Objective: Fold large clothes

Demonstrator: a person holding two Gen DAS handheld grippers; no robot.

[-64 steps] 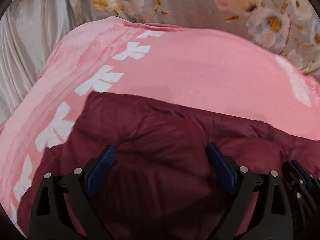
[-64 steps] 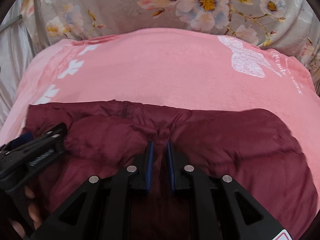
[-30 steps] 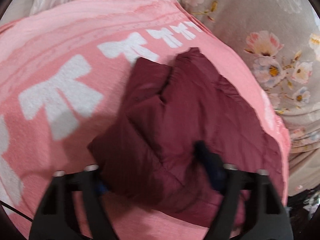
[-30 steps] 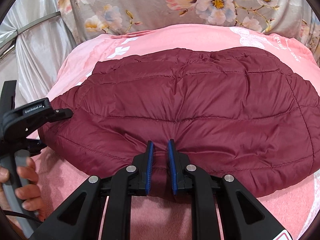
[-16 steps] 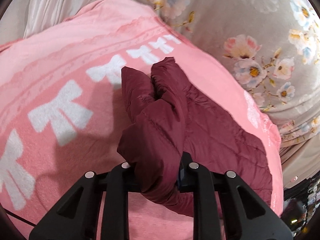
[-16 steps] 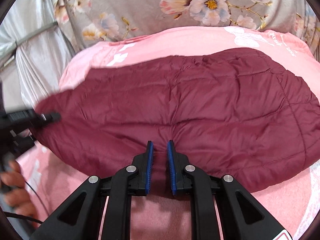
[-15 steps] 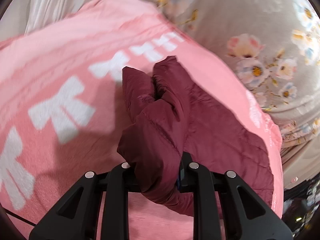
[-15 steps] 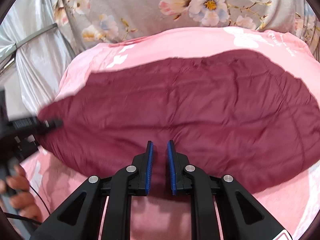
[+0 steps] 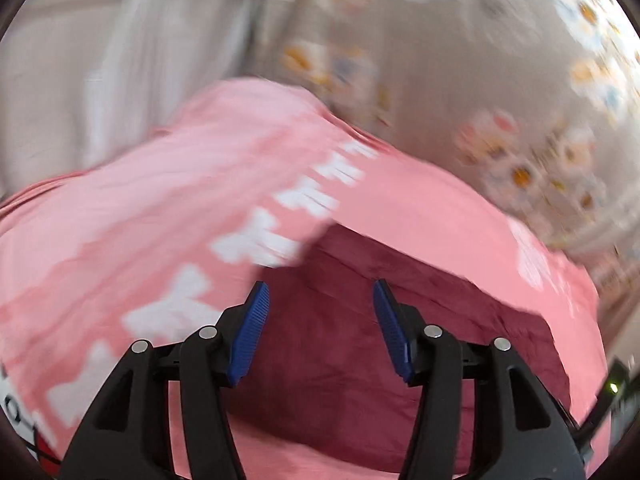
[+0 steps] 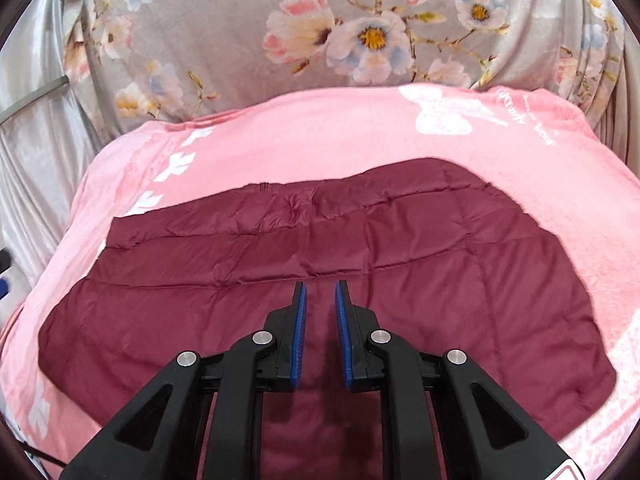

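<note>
Jacket now flat on pink blanket; left gripper newly wide, right gripper narrow, empty.

Bedcover: pink blanket with white bow prints.
Behind the pink blanket: grey floral fabric, draped.
Left of the pink blanket: silvery satin curtain, folded vertically.
Light: even, soft.

Soft cloth under your claws.
You had a quilted, faintly shiny maroon jacket on a fuzzy pink blanket; ribbed blue pads.
</note>
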